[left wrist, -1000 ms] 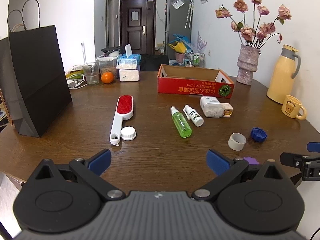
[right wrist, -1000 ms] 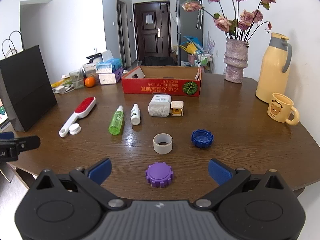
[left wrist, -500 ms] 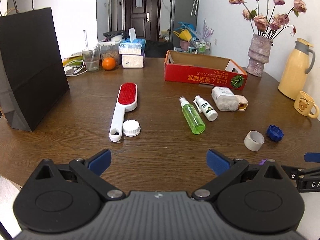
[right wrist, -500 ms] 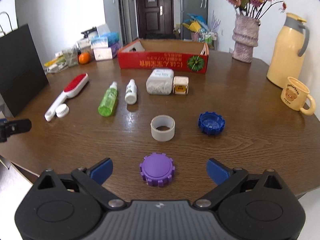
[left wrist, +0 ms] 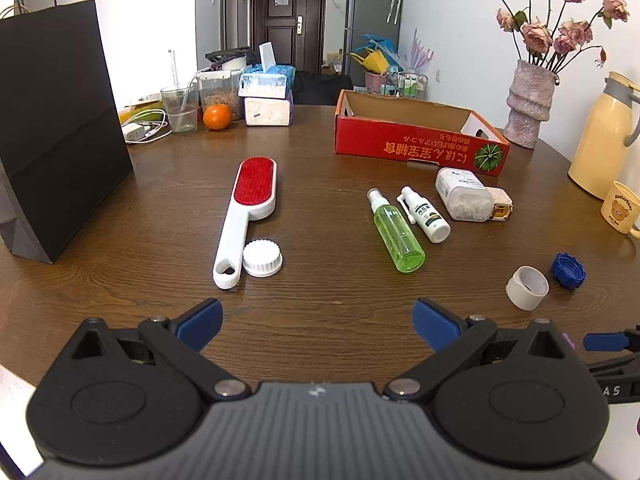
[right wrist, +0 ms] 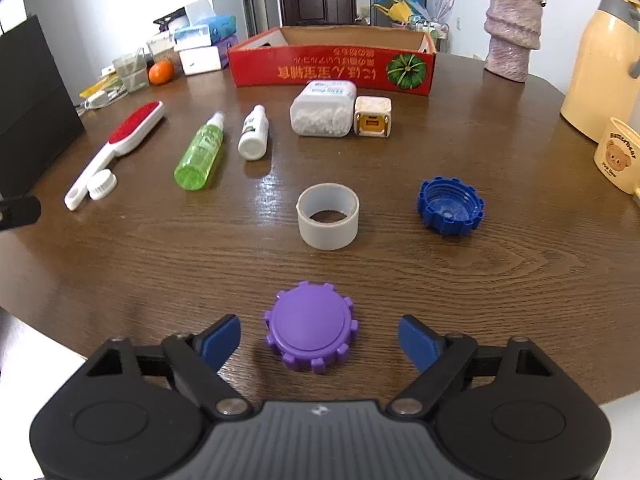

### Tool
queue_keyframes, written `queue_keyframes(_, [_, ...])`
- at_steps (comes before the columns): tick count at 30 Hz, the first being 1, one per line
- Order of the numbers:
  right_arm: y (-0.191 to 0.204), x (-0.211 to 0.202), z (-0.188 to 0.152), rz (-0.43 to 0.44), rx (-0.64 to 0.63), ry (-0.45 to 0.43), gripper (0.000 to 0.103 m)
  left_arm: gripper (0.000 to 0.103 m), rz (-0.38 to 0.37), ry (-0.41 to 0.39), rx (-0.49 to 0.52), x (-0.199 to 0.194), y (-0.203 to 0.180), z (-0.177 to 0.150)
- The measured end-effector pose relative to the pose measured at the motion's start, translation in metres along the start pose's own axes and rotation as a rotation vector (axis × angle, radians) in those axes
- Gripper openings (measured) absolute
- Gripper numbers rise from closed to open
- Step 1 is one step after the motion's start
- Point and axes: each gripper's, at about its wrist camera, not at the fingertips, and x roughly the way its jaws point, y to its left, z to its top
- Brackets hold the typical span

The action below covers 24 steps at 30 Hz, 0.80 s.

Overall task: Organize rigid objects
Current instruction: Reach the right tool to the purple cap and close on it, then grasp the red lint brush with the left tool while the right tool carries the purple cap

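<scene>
Right gripper (right wrist: 320, 338) spread around purple cap (right wrist: 310, 326), unlabelled

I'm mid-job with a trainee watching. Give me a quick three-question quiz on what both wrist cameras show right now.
1. True or false: the right gripper is shut on the purple toothed plastic cap.
2. Multiple choice: what lies right beside the handle end of the red-and-white lint brush? A) blue toothed cap B) white ridged cap C) grey tape ring
3. Fill in: the green spray bottle lies on its side next to a small ____ bottle.

Key
1. False: its jaws stand open, one on each side of the cap.
2. B, the white ridged cap.
3. White: the small white bottle.
</scene>
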Motion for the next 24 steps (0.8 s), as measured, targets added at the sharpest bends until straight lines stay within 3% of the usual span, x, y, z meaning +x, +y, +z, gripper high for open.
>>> queue_keyframes(2, [0.001, 0.005, 0.001, 0.009, -0.01, 0.018, 0.065, 0.103, 0.0, 0.003, 0.001, 0.003, 0.0, 0.001])
queue_keyframes(4, [0.002, 0.006, 0.001, 0.01, -0.02, 0.016, 0.062, 0.103, 0.0, 0.007, -0.002, 0.006, 0.002, 0.002])
queue_keyframes(6, [0.003, 0.007, 0.002, 0.014, -0.035, 0.012, 0.053, 0.103, 0.001, 0.012, -0.007, 0.009, 0.003, 0.003])
queue_keyframes(24, [-0.014, 0.005, 0.038, 0.021, 0.012, -0.066, 0.053, 0.103, 0.046, 0.028, -0.035, 0.046, 0.024, 0.022])
